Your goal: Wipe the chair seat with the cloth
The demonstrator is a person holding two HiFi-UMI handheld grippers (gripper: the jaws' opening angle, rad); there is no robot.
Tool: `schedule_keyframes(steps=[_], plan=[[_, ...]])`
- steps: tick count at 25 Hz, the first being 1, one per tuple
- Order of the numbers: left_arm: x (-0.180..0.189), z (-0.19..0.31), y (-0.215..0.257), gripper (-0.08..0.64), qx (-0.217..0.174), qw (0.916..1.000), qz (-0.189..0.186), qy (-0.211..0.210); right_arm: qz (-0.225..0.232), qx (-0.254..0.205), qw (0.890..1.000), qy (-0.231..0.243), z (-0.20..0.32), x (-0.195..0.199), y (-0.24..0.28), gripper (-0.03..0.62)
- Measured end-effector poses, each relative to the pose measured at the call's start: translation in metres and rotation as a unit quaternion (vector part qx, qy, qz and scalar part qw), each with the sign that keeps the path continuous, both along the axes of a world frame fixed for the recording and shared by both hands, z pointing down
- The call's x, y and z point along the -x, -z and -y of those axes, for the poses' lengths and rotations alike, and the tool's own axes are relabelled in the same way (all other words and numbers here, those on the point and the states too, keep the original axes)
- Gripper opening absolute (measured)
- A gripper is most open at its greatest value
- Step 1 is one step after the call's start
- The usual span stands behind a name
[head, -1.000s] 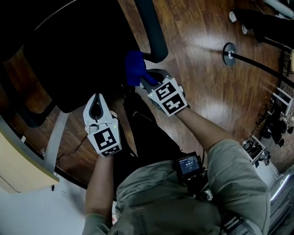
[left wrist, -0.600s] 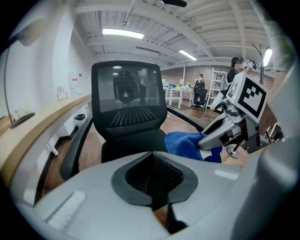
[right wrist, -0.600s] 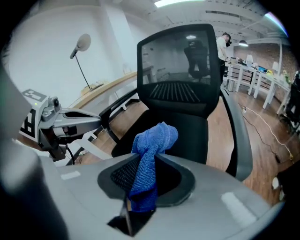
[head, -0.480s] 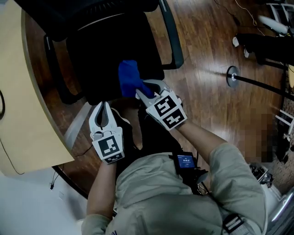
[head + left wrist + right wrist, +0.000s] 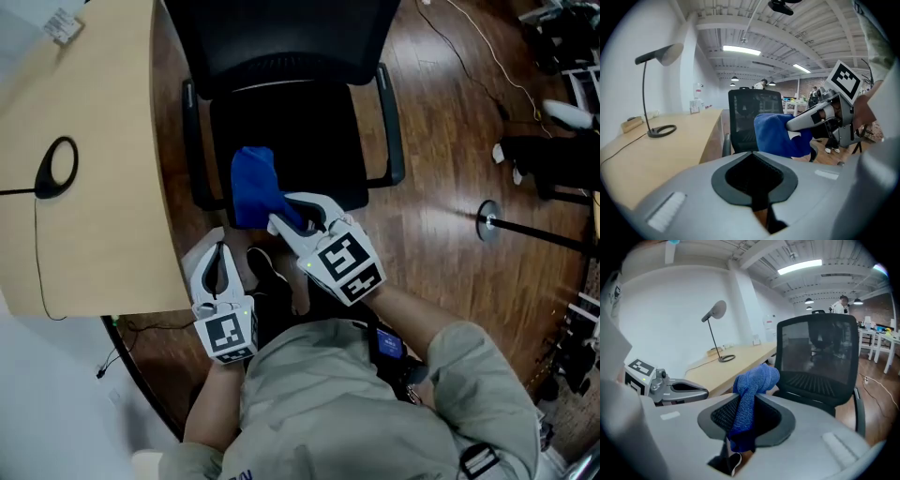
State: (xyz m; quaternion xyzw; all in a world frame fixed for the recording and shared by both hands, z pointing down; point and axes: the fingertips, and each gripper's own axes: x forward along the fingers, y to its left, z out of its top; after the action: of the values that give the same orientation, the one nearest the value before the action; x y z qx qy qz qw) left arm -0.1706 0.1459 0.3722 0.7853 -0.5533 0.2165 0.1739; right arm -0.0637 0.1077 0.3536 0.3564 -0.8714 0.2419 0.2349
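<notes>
A black office chair stands ahead of me, its seat (image 5: 300, 131) bare and its mesh back (image 5: 815, 357) upright. My right gripper (image 5: 289, 221) is shut on a blue cloth (image 5: 253, 187), which hangs over the seat's near left corner. The cloth (image 5: 757, 378) bunches up between the right gripper (image 5: 745, 420) pads and droops behind them. My left gripper (image 5: 217, 251) hovers lower left, off the chair, shut with nothing in it. In the left gripper view its jaws (image 5: 753, 164) are bare, and the cloth (image 5: 776, 136) and right gripper (image 5: 799, 123) show ahead.
A pale wooden desk (image 5: 94, 206) lies close on the left, with a lamp's ring base (image 5: 58, 164) and its cord on it. The chair's armrests (image 5: 392, 131) flank the seat. A floor stand's base (image 5: 487, 221), cables and dark gear sit on the wood floor at right.
Both grippers have risen away from the chair, the right one still holding the cloth. The whole chair and the desk have come into view.
</notes>
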Motion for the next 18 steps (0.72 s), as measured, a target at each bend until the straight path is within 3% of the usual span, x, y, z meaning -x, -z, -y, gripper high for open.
schedule_keyframes(steps=[3,6,12,18], plan=[[0.035,0.002,0.019,0.005,-0.024,0.9989,0.002,0.040,0.012,-0.028,0.998,0.062,0.007,0.057,0.017,0.086],[0.072,-0.017,0.034,0.005,-0.025,0.9978,0.008,0.060,0.017,-0.033,0.992,0.121,-0.014,0.118,0.027,0.086],[0.149,-0.065,0.038,0.005,-0.022,0.9892,0.017,0.143,0.005,-0.024,0.971,0.240,-0.070,0.219,0.019,0.086],[0.209,-0.103,0.037,0.005,-0.015,0.9782,0.018,0.206,-0.007,0.009,0.960,0.281,-0.093,0.288,0.001,0.087]])
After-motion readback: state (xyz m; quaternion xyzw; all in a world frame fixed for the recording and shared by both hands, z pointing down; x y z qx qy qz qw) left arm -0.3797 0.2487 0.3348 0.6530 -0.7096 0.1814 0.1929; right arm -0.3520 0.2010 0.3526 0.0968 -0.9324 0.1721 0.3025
